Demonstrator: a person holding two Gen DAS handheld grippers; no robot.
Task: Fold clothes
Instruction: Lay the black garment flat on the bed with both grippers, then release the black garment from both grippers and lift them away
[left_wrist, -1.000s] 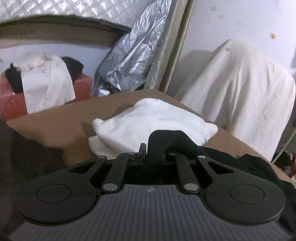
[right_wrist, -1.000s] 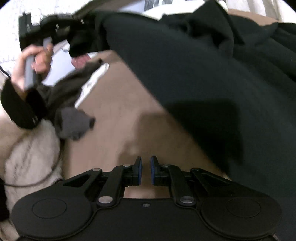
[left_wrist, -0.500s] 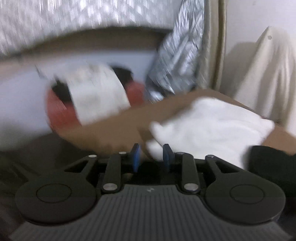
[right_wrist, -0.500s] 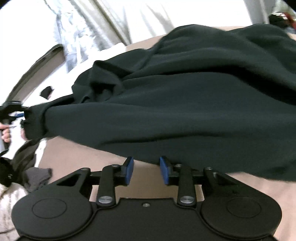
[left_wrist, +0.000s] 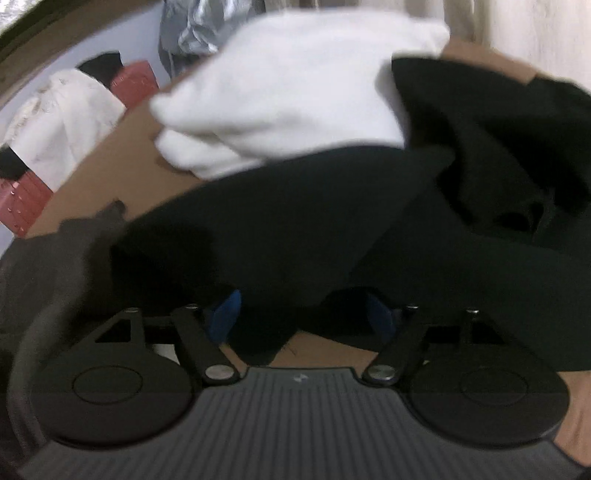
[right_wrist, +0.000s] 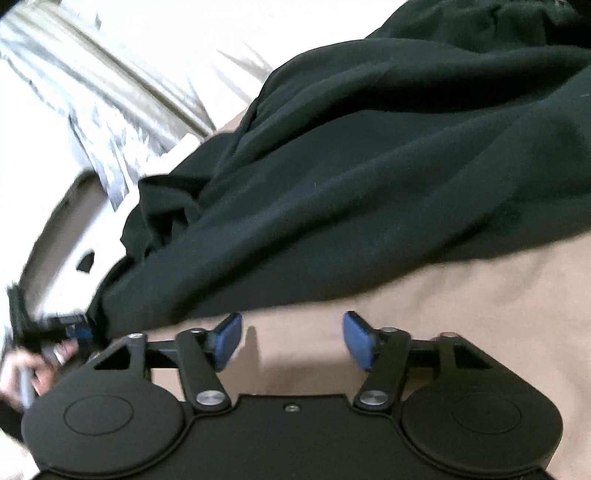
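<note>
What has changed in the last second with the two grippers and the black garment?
The left gripper let go of the black garment, opened and dropped low over its edge. The right gripper widened its jaws and now sits open over the brown surface, holding nothing. The garment now lies spread out. The white garment stayed put.

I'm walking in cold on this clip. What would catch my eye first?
A big black garment sprawls over the brown surface, filling most of both views. Behind it lies a bright white garment. The left tongs and right tongs are both open at the black fabric's near edge.
</note>
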